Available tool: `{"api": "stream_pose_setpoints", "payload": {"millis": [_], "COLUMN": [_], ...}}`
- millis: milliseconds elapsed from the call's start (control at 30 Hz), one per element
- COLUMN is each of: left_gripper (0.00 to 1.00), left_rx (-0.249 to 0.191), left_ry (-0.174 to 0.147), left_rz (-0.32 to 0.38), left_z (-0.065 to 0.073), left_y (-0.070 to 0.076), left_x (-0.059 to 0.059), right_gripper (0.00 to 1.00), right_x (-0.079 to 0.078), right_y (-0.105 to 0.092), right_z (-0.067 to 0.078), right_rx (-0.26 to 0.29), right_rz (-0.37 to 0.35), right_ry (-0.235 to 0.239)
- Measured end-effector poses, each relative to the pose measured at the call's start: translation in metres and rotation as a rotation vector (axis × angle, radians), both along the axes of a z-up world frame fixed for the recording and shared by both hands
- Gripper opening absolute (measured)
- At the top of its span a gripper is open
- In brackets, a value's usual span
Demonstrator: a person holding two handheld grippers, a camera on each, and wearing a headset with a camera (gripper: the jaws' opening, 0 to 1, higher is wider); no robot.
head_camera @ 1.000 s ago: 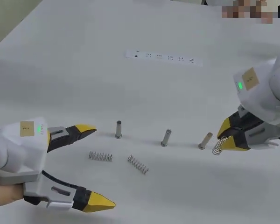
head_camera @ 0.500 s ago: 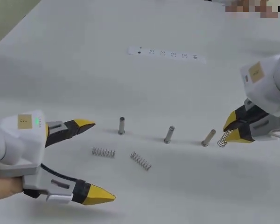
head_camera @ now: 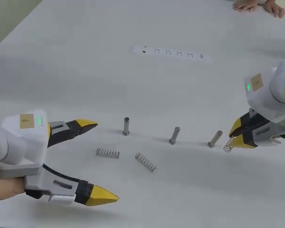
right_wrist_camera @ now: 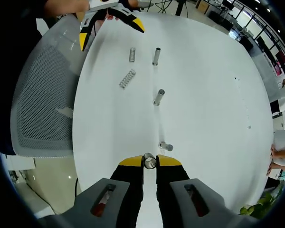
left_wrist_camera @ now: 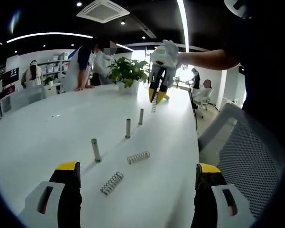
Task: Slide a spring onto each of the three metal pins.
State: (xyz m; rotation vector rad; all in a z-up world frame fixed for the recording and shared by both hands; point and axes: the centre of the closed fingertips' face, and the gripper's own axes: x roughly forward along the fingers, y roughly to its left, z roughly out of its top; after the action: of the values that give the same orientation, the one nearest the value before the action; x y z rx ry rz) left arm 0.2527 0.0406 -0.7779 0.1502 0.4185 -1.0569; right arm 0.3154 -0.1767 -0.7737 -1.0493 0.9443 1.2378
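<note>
Three metal pins stand in a row on the white table: left pin (head_camera: 126,126), middle pin (head_camera: 174,135) and right pin (head_camera: 214,139), which leans. My right gripper (head_camera: 237,139) is shut on a spring (head_camera: 229,144) that hangs just right of the right pin. In the right gripper view the held spring (right_wrist_camera: 149,162) sits between the shut tips, with the nearest pin (right_wrist_camera: 166,146) just ahead. Two loose springs (head_camera: 107,153) (head_camera: 146,162) lie in front of the pins. My left gripper (head_camera: 99,160) is open, left of those springs, holding nothing.
A white power strip (head_camera: 171,53) lies farther back on the table. A person's hands (head_camera: 256,5) rest at the far edge. A mesh chair (right_wrist_camera: 47,95) stands by the table's near side, and a plant (left_wrist_camera: 128,71) and people are at the far end.
The head camera has shifted a little. My left gripper has drawn back slightly from the left pin. The right gripper still holds the spring beside the right pin.
</note>
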Motion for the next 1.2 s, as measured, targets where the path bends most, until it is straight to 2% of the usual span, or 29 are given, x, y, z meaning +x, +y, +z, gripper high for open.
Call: {"api": "stream_pose_setpoints", "payload": {"millis": [267,500,1200], "left_gripper": [0.98,0.98,0.98], "left_rx": [0.000,-0.001,-0.004], "left_ry": [0.004,0.003,0.004], "left_rz": [0.003,0.006,0.015], "left_z": [-0.002,-0.001,0.000], "left_y": [0.000,0.002,0.002], "left_x": [0.000,0.001,0.002], "right_gripper": [0.06,0.06,0.06], "right_x": [0.013,0.021,0.032], "right_y": [0.004,0.010,0.012], "right_z": [0.014,0.019,0.013], "right_rx": [0.013,0.012,-0.002], "right_rz": [-0.003,0.013,0.026], "right_ry": [-0.027,-0.052,-0.062]}}
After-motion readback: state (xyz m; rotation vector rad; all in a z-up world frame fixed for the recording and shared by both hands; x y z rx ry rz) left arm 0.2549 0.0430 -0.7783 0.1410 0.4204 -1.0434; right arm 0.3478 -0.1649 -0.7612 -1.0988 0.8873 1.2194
